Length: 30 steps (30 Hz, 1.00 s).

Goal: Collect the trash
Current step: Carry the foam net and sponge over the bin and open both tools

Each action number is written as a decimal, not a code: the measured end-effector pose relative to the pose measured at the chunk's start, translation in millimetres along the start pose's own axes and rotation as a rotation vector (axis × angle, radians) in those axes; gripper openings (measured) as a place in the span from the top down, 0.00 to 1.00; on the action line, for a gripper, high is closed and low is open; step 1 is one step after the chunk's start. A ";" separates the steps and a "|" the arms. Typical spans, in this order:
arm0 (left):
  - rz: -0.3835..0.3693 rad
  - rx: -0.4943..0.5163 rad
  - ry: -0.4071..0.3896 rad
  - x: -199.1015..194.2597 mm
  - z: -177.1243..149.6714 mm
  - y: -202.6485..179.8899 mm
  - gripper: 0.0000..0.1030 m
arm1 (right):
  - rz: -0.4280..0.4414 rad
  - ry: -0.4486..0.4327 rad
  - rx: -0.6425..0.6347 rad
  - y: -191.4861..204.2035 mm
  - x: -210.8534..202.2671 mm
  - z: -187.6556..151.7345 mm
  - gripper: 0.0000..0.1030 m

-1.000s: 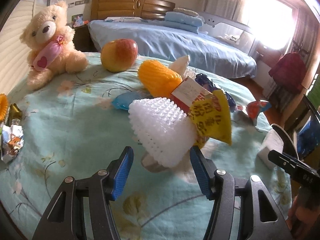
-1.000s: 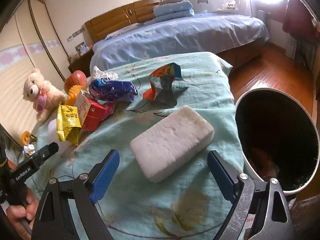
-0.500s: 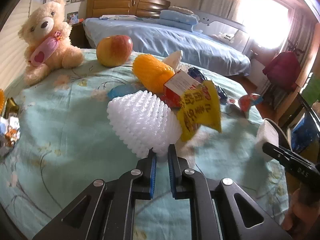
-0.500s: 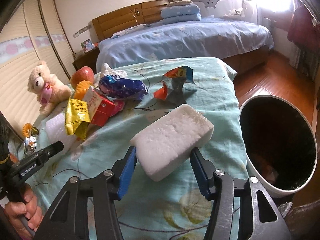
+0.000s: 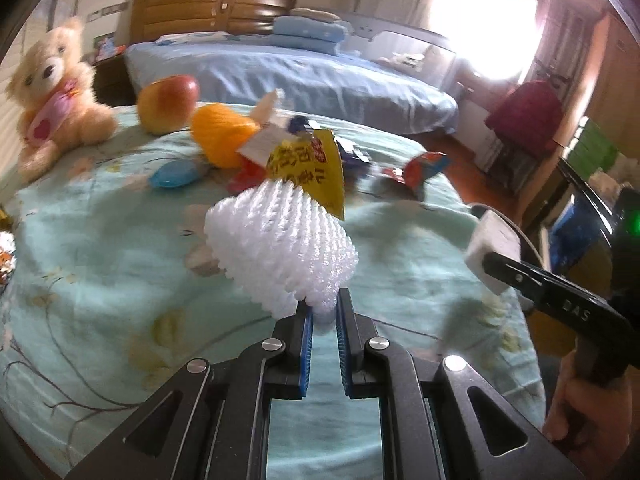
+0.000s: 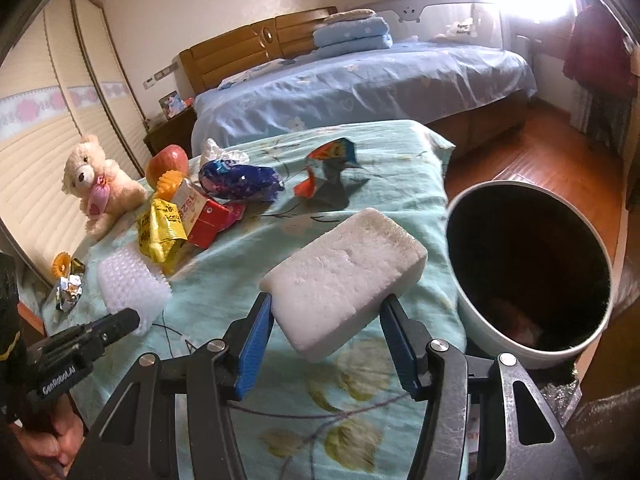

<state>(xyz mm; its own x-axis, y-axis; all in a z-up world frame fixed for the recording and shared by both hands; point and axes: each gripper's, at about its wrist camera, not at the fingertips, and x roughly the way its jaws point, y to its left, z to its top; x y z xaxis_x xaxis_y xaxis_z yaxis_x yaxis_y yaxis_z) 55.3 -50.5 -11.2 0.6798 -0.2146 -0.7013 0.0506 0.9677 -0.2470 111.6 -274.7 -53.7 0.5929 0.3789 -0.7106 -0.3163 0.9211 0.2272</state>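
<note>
My right gripper (image 6: 326, 316) clamps the foam block (image 6: 344, 276) lifted beside the bin (image 6: 472, 312), my left gripper (image 5: 323, 316) pinches the foam net (image 5: 280, 248), something maybe already binned, wrappers (image 6: 240, 178) still on the table (image 6: 280, 420).

Both claws have closed, left claw (image 5: 322, 316) pinching foam net (image 5: 280, 248), right claw (image 6: 326, 330) apparently lifting foam block (image 6: 344, 276).

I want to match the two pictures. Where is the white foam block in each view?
Left wrist: white foam block at the right edge, clamped in the right gripper.
Right wrist: white foam block at centre, between the right gripper's blue pads.
Shared landmark: teddy bear, far left in both.
</note>
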 end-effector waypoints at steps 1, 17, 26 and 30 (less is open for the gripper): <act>-0.007 0.010 0.001 0.2 -0.8 -4.5 0.90 | -0.006 -0.003 0.005 -3.3 -2.5 -0.2 0.46; -0.098 0.133 0.028 27.0 13.1 -69.4 0.90 | -0.063 -0.044 0.100 -58.4 -30.4 -4.9 0.46; -0.138 0.193 0.043 51.8 22.3 -103.8 0.90 | -0.093 -0.056 0.146 -88.5 -38.3 -3.6 0.46; -0.152 0.211 0.048 60.8 25.4 -116.7 0.90 | -0.107 -0.057 0.161 -99.8 -39.4 -2.5 0.46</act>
<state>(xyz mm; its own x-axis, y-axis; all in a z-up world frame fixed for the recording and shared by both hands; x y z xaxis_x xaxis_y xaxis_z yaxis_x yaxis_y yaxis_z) 109.3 -173.1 -8.1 0.6172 -0.3610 -0.6991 0.3045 0.9289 -0.2108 118.0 -381.8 -50.0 0.6590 0.2779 -0.6989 -0.1295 0.9573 0.2585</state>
